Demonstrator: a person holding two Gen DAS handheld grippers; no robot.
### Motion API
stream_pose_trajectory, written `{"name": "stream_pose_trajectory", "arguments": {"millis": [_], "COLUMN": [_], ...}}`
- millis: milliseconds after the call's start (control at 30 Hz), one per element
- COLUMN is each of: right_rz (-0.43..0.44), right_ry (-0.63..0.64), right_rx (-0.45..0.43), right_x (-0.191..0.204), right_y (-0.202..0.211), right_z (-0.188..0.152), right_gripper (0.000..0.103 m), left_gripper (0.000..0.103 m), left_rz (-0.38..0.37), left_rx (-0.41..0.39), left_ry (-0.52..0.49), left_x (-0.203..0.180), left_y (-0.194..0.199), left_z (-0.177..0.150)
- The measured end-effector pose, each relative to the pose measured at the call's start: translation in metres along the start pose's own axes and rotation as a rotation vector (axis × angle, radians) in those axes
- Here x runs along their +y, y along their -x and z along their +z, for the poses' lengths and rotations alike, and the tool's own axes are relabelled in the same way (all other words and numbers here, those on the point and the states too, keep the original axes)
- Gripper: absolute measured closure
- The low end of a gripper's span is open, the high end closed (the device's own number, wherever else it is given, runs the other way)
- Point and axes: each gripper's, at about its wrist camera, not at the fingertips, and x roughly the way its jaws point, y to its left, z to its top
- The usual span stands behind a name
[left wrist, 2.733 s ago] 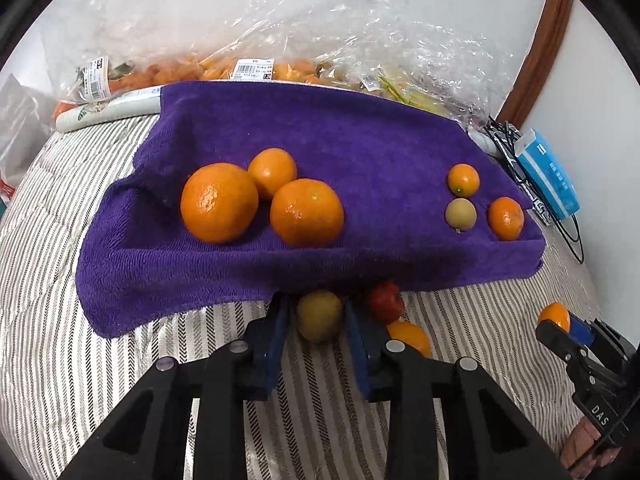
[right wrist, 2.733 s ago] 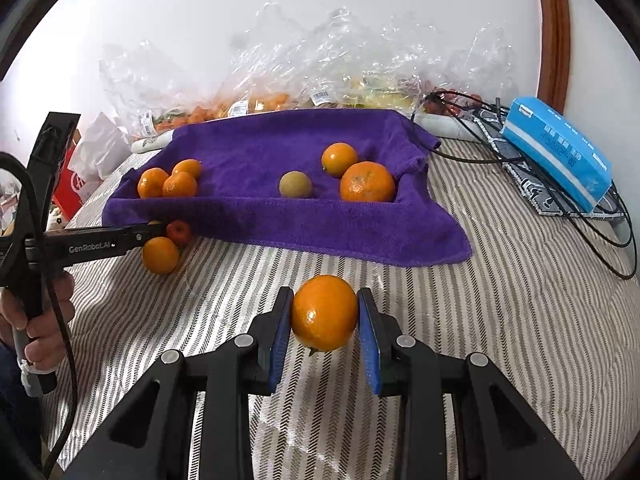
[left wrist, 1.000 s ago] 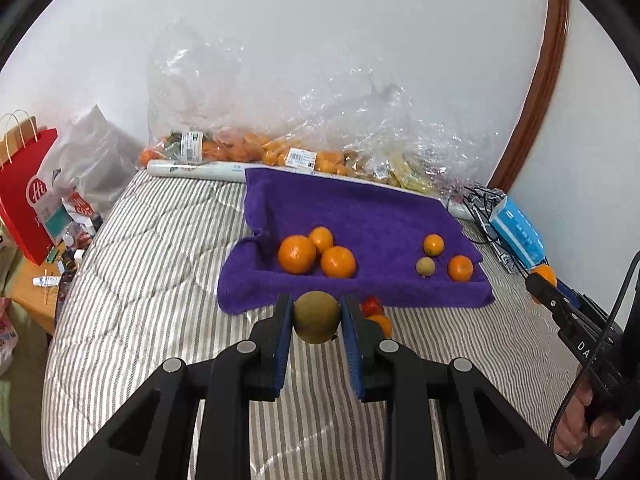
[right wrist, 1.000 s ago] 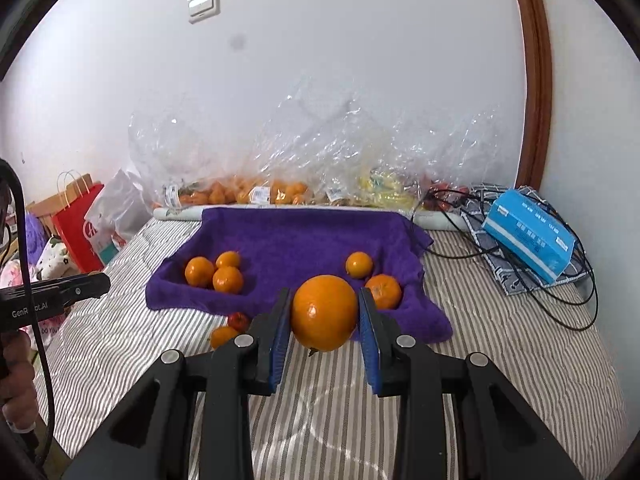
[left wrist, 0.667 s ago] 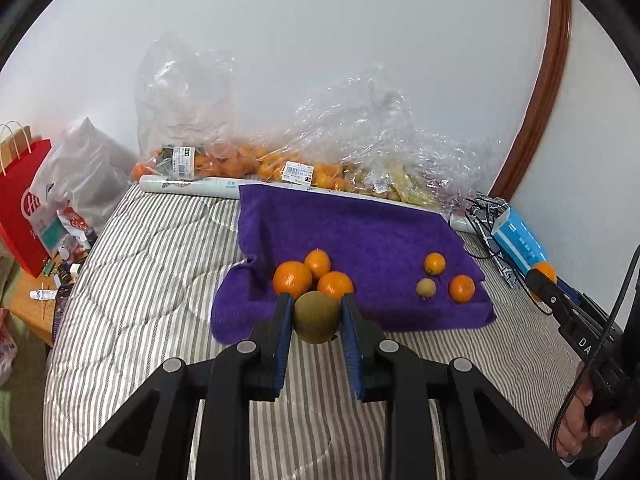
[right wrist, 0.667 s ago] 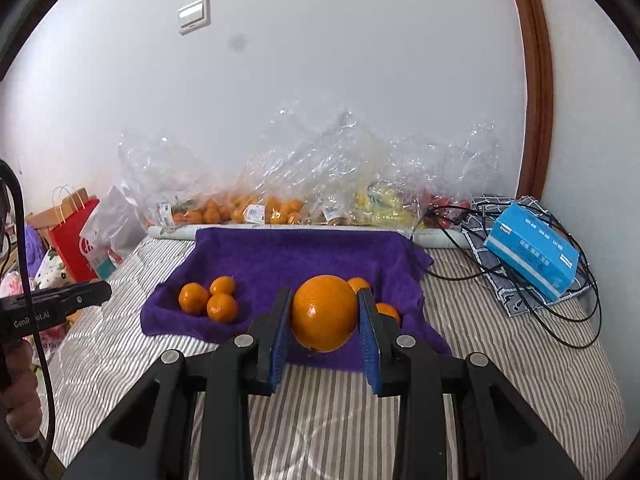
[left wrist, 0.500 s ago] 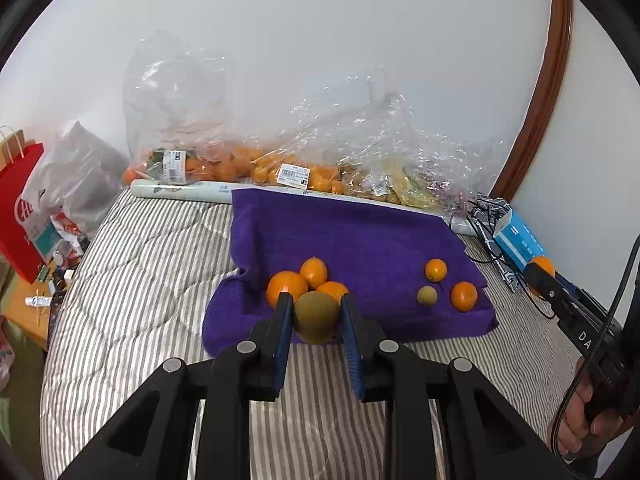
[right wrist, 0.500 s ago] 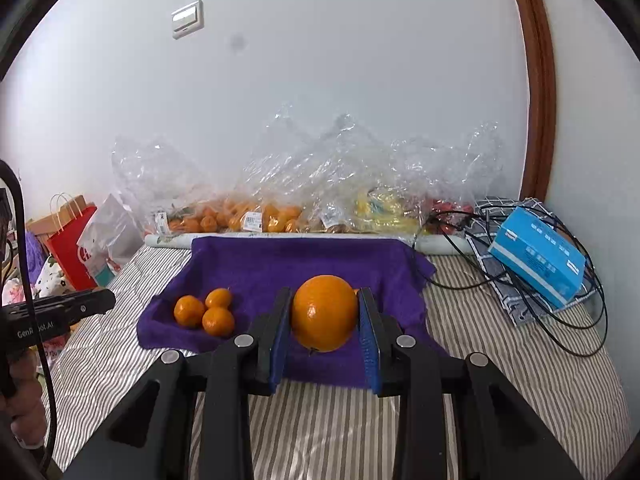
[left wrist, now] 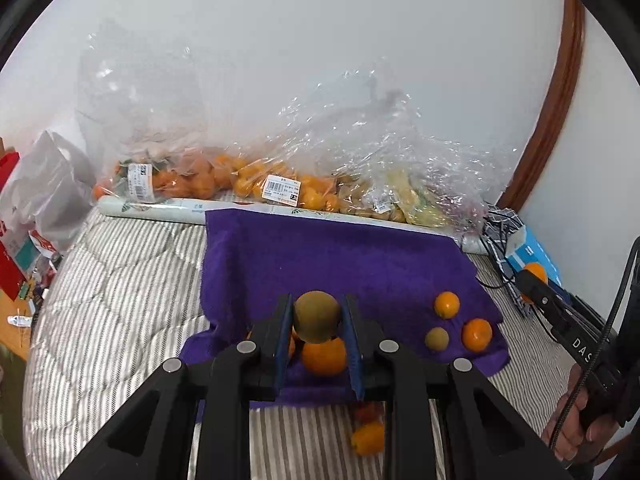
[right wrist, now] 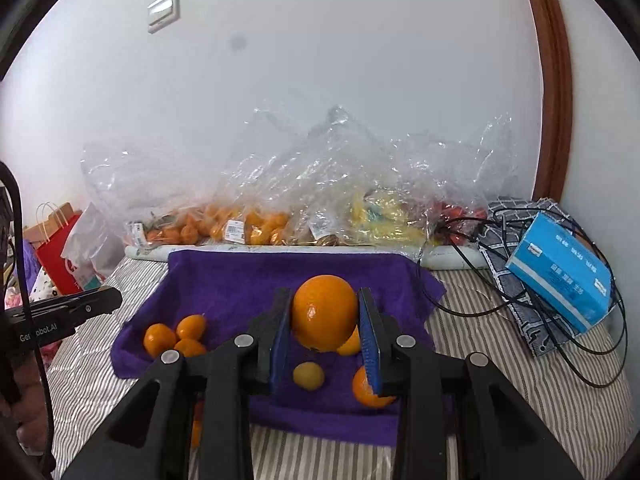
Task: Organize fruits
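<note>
Gripping a brownish-green fruit (left wrist: 317, 317), the left gripper (left wrist: 316, 322) hovers over the purple towel (left wrist: 340, 264) — the right gripper (right wrist: 325, 314) clamps a large orange (right wrist: 324, 312) above it; bagged fruit (right wrist: 256, 226) lines the wall beyond.

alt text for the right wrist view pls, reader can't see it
The right gripper holds a large orange between its jaws above a purple towel spread on a striped bed. On the towel lie three small oranges at left and a small yellow-green fruit near the middle; clear bags of fruit line the white wall behind.
</note>
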Motion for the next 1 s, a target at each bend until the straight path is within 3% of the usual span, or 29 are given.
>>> {"name": "stream_pose_trajectory", "arguments": {"millis": [200, 467, 667, 1000], "right_rz": [0.022, 0.042, 0.004, -0.007], "right_ry": [-0.019, 0.025, 0.039, 0.025], "right_rx": [0.066, 0.161, 0.188, 0.216], "right_x": [-0.015, -0.005, -0.004, -0.009], "right_y": [-0.033, -0.062, -0.073, -0.084], "right_z": [-0.012, -0.03, -0.038, -0.043], "right_gripper": [0.071, 0.071, 0.071, 0.071], "left_gripper": [0.08, 0.08, 0.08, 0.08], "left_rz": [-0.03, -0.083, -0.044, -0.048], "left_rx": [0.013, 0.049, 0.029, 0.068], "left_ry": [0.019, 0.038, 0.041, 0.065], "left_x": [0.001, -0.004, -0.001, 0.002], "left_y": [-0.032, -0.063, -0.068, -0.08], "left_z": [0.005, -0.008, -0.012, -0.017]}}
